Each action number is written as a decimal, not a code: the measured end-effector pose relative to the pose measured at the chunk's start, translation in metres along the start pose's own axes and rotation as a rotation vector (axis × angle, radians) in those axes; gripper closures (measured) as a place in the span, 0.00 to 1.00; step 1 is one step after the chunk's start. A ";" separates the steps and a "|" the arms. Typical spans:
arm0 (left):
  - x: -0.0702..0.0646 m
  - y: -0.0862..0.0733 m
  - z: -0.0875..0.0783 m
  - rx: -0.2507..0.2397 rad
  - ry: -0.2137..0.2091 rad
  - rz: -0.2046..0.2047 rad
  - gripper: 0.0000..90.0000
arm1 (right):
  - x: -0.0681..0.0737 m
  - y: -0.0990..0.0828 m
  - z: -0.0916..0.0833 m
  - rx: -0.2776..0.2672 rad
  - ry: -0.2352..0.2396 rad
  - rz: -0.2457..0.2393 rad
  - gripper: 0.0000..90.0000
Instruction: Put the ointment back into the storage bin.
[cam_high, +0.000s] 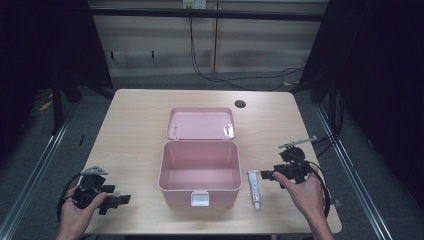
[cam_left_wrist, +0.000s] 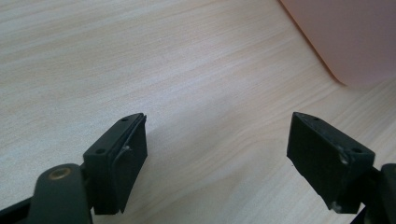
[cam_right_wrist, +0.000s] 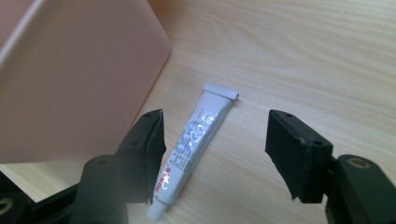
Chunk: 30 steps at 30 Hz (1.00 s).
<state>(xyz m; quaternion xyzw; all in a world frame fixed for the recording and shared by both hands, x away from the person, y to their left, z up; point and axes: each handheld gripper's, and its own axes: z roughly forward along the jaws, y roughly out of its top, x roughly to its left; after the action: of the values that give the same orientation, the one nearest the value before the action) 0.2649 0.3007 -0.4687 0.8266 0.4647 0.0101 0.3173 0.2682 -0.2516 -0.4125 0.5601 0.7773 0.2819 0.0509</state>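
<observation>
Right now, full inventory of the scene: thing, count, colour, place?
Open plastic box: 1, pink, table centre, empty inside, lid laid back away from the person, white latch on the near wall.
Small squeeze tube: 1, white with print, flat on the table just right of the box.
Wooden table: 1, light wood, with a dark round hole near the far right corner.
Cables: black, on the floor beyond the table.
Left gripper: 1, black, jaws open over bare tabletop, near left.
Right gripper: 1, black, jaws open above the tube, not touching it.
Hands: 2, left hand and right hand, at the near edge.
</observation>
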 end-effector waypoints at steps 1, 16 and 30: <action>0.000 0.000 0.000 0.005 -0.007 0.004 0.22 | 0.004 0.010 -0.002 0.033 0.002 -0.014 0.37; -0.002 0.000 0.000 0.008 -0.011 0.010 0.22 | 0.017 0.014 0.015 0.179 -0.019 0.014 0.52; -0.002 0.000 0.000 0.007 -0.019 0.007 0.22 | 0.028 0.005 0.042 0.345 -0.021 0.033 0.66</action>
<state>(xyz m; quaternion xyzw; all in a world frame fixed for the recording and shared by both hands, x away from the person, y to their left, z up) 0.2632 0.2992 -0.4678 0.8292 0.4590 0.0020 0.3189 0.2787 -0.2094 -0.4391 0.5763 0.8041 0.1396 -0.0426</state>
